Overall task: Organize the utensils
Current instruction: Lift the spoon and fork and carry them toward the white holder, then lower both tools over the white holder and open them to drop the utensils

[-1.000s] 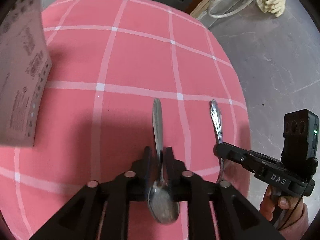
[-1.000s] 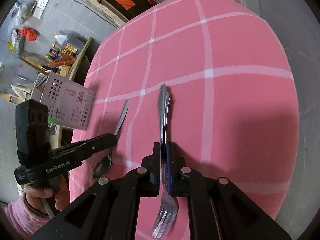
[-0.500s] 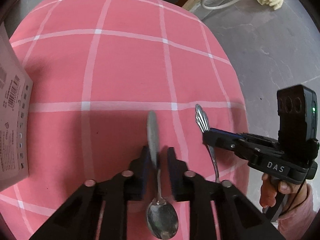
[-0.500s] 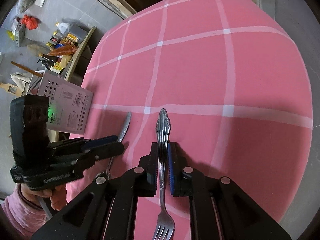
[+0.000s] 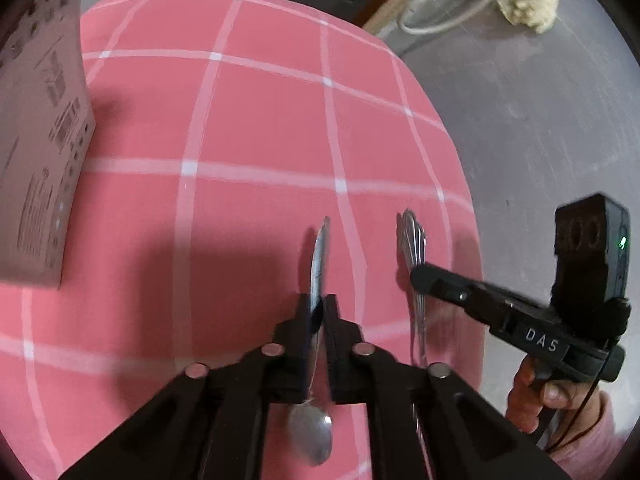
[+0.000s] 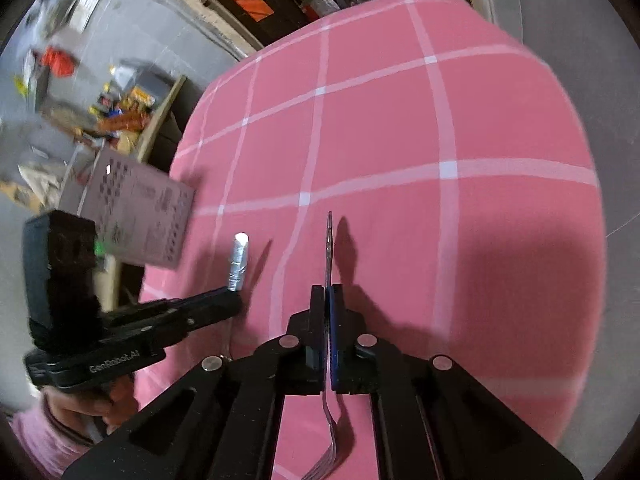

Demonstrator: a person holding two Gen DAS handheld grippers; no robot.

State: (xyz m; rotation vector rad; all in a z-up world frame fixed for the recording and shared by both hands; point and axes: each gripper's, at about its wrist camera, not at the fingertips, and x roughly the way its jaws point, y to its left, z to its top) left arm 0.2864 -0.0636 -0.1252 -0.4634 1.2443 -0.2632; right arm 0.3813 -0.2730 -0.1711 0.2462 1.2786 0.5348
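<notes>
Over pink checked cloth, left tool grips spoon, right tool fork.

Counter under pink checked cloth: wide open from centre frame to the far edge in both wrist views, nothing lying there. Only obstacle on it: printed cardboard box at the left edge of the left wrist view, mid-left in the right wrist view, overhanging the counter's edge. The two grippers sit side by side low in frame, narrow gap between them; each blocks the other's sideways path. Right of the counter in the left wrist view: bare grey floor, cables and rag in the upper right corner.
</notes>
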